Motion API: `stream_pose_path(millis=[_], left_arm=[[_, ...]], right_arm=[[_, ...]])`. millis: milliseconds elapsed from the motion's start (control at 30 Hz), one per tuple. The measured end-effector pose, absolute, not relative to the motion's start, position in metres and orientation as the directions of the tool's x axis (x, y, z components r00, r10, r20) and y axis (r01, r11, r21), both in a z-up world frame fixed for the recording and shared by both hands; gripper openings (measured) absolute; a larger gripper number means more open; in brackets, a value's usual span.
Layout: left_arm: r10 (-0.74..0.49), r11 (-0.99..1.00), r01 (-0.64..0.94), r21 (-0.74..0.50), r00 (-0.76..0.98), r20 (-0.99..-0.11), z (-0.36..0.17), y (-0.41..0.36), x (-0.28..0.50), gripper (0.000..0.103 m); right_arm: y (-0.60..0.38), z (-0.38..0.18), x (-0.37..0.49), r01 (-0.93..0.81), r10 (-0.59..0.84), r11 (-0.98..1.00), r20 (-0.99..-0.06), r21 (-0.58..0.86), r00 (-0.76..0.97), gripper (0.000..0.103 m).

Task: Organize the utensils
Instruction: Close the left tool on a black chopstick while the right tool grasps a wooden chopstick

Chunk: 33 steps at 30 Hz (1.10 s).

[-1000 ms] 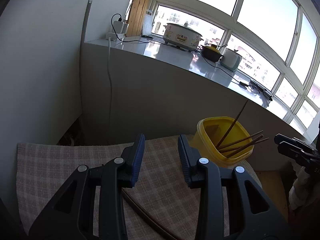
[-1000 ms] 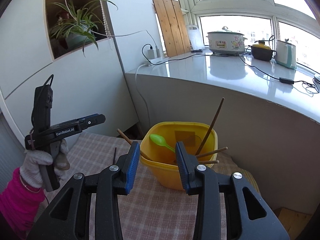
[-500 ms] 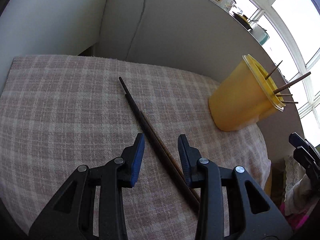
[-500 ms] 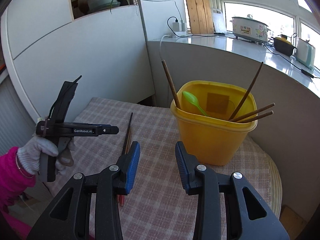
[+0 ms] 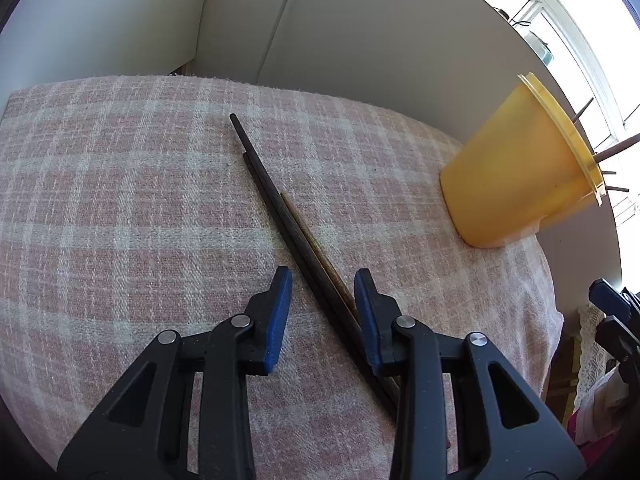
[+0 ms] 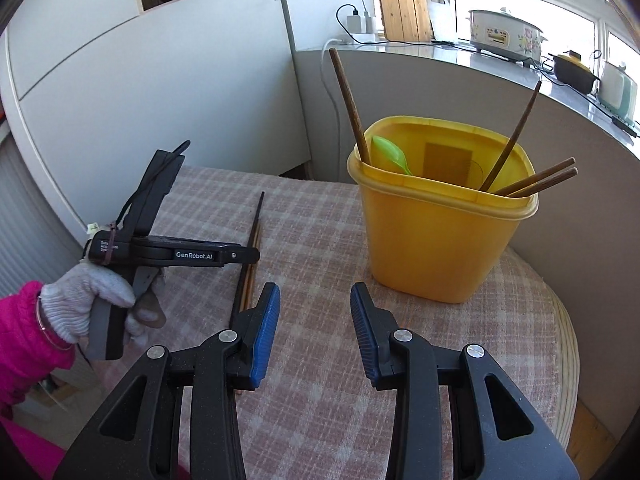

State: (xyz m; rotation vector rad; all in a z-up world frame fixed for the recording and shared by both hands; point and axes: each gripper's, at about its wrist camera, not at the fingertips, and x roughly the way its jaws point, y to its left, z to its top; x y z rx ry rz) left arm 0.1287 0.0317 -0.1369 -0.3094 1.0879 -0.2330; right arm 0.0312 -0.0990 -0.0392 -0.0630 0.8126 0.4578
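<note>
Three dark and brown chopsticks (image 5: 280,208) lie side by side on the checked cloth (image 5: 120,200). My left gripper (image 5: 322,280) hangs low over their near half, straddling them; its jaws are closing and the pads do not touch the sticks. In the right wrist view those chopsticks (image 6: 256,220) pass under the left gripper (image 6: 256,256), held by a gloved hand (image 6: 84,300). My right gripper (image 6: 314,292) stands open over bare cloth, with nothing between its fingers. A yellow container (image 6: 436,240) behind it holds several chopsticks (image 6: 350,100) and a green spoon (image 6: 390,156).
The small round table's edge (image 6: 564,344) curves close behind the container (image 5: 508,184). A grey wall (image 5: 360,40) rises behind the table, with a ledge carrying a cooker (image 6: 504,36), pots and cables. A white cabinet (image 6: 120,80) stands to the left.
My left gripper has dropped and tipped downward over the chopsticks on the cloth, and its jaws have narrowed a little. My right gripper has sunk toward the table in front of the container.
</note>
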Motion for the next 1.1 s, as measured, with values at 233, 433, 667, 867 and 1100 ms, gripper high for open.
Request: stream_pose_path(millis=[233,433,667,867,1100], left_arm=[[-0.345,0.929,0.042,-0.367,0.453,-0.822,-0.138,0.042,0.125,0.015],[-0.339,0.933,0.049,-0.356,0.451,-0.826,-0.136,0.049,0.12,0.009],[-0.299,0.948,0.037,-0.317,0.457,-0.838,-0.131,0.061,0.11,0.008],[-0.294,0.945,0.005,-0.327,0.454,-0.841,-0.132,0.082,0.097,0.007],[-0.265,0.955,0.004,-0.297,0.461,-0.847,-0.127,0.091,0.084,0.007]], right_arm=[[-0.09,-0.048,0.037,-0.432,0.368,0.895,-0.734,0.113,0.571,0.035],[-0.079,-0.055,0.048,-0.455,0.372,0.884,-0.757,0.112,0.537,0.035],[-0.052,-0.073,0.062,-0.506,0.378,0.855,-0.806,0.115,0.455,0.035],[-0.02,-0.093,0.078,-0.54,0.381,0.83,-0.849,0.14,0.365,0.035],[0.01,-0.109,0.103,-0.545,0.337,0.83,-0.883,0.115,0.326,0.034]])
